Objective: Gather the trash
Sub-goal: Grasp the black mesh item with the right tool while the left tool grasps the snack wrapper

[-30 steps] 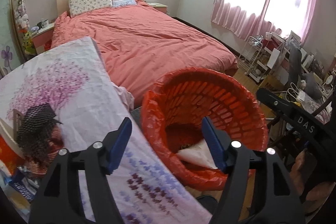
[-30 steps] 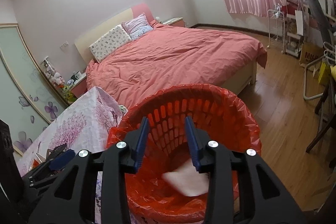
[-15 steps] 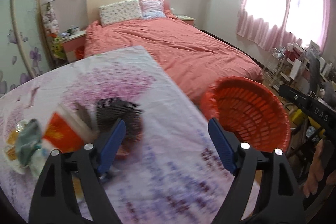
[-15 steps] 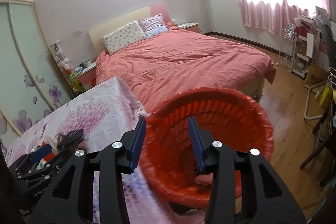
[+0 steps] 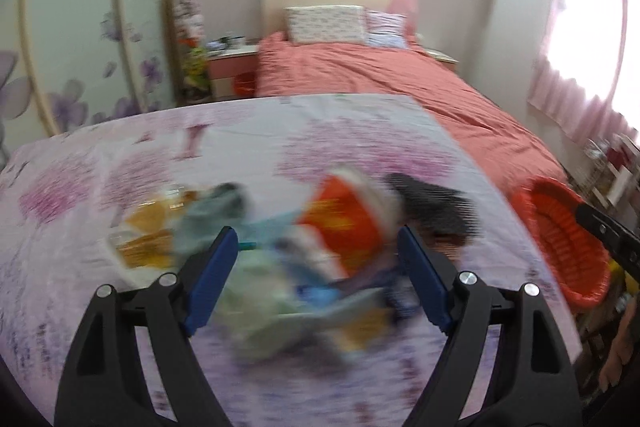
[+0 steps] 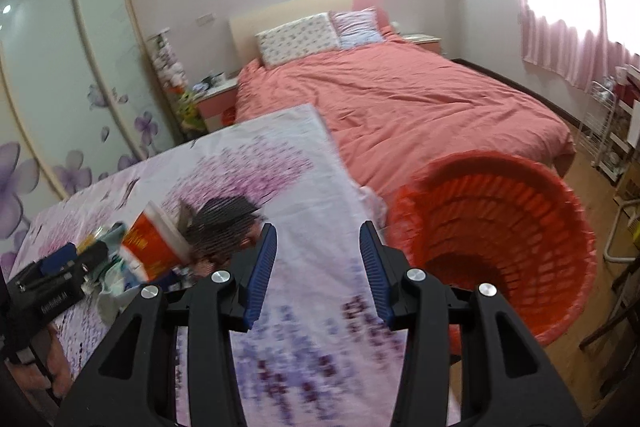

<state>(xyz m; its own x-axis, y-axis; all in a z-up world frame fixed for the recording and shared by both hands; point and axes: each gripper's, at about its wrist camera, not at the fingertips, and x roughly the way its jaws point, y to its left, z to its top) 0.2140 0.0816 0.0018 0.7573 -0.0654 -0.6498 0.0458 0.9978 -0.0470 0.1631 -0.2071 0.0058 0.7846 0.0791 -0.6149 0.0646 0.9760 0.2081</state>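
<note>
My left gripper (image 5: 316, 277) hung with blue fingers (image 5: 210, 279) spread and empty above the blurred trash pile (image 5: 288, 251) on the floral tablecloth (image 5: 224, 151), my right gripper (image 6: 318, 267) parted, empty, and the red basket (image 6: 496, 239) beside that cloth.

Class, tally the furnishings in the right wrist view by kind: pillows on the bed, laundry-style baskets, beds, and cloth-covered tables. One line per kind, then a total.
Pillows: 2 (floral pillow, striped pillow)
Orange basket: 1
Bed: 1
Cloth-covered table: 1
Total: 5
</note>
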